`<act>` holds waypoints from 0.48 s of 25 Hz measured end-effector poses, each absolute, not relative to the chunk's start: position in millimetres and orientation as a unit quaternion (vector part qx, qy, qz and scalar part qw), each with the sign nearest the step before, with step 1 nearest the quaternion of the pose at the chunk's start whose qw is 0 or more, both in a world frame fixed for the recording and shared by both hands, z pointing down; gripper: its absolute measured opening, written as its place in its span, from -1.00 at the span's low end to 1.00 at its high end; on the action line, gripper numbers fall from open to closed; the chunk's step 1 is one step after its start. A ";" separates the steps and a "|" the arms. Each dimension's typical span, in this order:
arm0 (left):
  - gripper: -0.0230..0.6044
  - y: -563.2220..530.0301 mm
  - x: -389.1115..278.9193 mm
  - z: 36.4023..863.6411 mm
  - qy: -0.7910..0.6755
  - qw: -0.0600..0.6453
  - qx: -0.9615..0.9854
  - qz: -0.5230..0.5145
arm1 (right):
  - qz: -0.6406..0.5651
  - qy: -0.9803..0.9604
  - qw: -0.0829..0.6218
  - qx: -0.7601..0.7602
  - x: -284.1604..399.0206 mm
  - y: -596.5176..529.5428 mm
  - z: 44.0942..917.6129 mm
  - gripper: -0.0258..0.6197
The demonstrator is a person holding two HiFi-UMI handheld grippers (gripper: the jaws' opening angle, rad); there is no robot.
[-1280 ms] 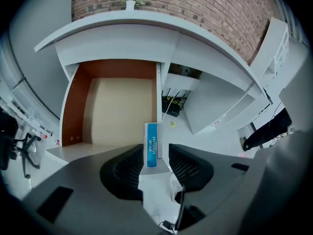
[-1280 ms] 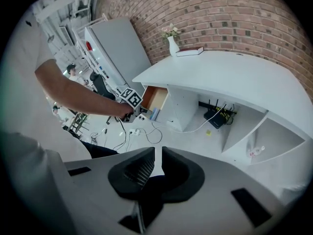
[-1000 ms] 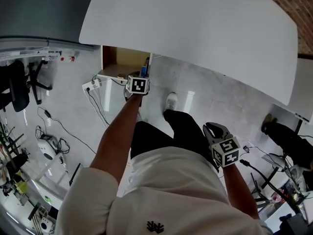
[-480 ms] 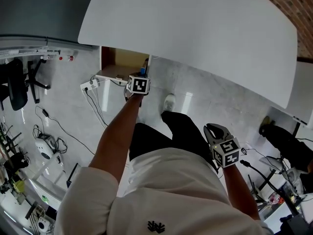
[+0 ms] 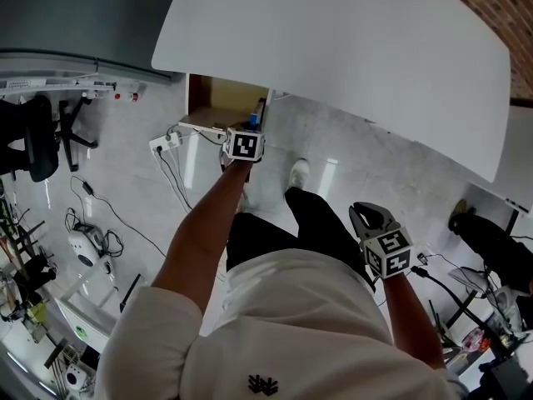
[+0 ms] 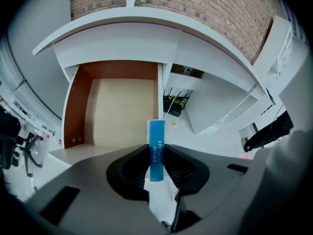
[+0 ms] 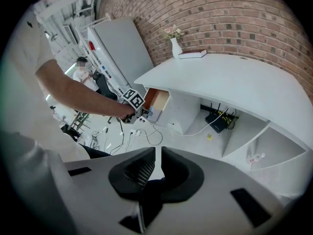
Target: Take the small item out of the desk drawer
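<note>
The open drawer (image 6: 122,111) under the white desk (image 5: 350,40) shows a bare beige floor and brown side walls. My left gripper (image 6: 156,156) is just in front of it, and its pads press on the flat sides of a small blue box (image 6: 156,148) that stands upright between them. In the head view the left gripper (image 5: 251,128) sits at the drawer's (image 5: 212,102) right front corner, the blue box (image 5: 254,120) poking out above it. My right gripper (image 5: 364,215) hangs by the person's right hip, far from the desk. Its jaws (image 7: 158,153) are together, with nothing between them.
A white power strip with cables (image 5: 162,144) lies on the floor left of the drawer. A black office chair (image 5: 33,136) stands further left. A black box with cables (image 6: 172,103) sits under the desk. A vase (image 7: 175,47) and a book (image 7: 192,54) are on the desktop.
The head view has shifted a little. My left gripper stays at the drawer's front with the blue box between its jaws. The right gripper has not moved.
</note>
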State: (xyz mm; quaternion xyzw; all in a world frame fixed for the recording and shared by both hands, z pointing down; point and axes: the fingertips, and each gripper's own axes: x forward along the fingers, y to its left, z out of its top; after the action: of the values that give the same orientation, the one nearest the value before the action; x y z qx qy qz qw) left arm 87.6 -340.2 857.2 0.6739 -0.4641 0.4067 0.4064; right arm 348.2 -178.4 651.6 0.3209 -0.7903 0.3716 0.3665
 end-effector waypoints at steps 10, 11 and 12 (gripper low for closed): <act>-0.61 -325.9 62.1 789.6 -0.477 0.373 0.699 0.380 | 0.359 -0.806 0.352 0.313 297.9 -161.6 629.3 -0.73; -0.61 -321.7 58.7 780.1 -0.476 0.372 0.700 0.381 | 0.358 -0.807 0.350 0.314 292.2 -159.1 627.3 -0.73; -0.61 -316.4 56.0 771.1 -0.474 0.374 0.700 0.382 | 0.357 -0.808 0.349 0.314 287.0 -156.4 625.9 -0.74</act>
State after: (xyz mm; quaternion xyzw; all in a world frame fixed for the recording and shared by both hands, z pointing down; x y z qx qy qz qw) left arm 56.0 -316.4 771.1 0.6998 -0.4743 0.3817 0.3736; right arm 287.0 -156.4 625.9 0.3143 -0.8077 0.3568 0.3486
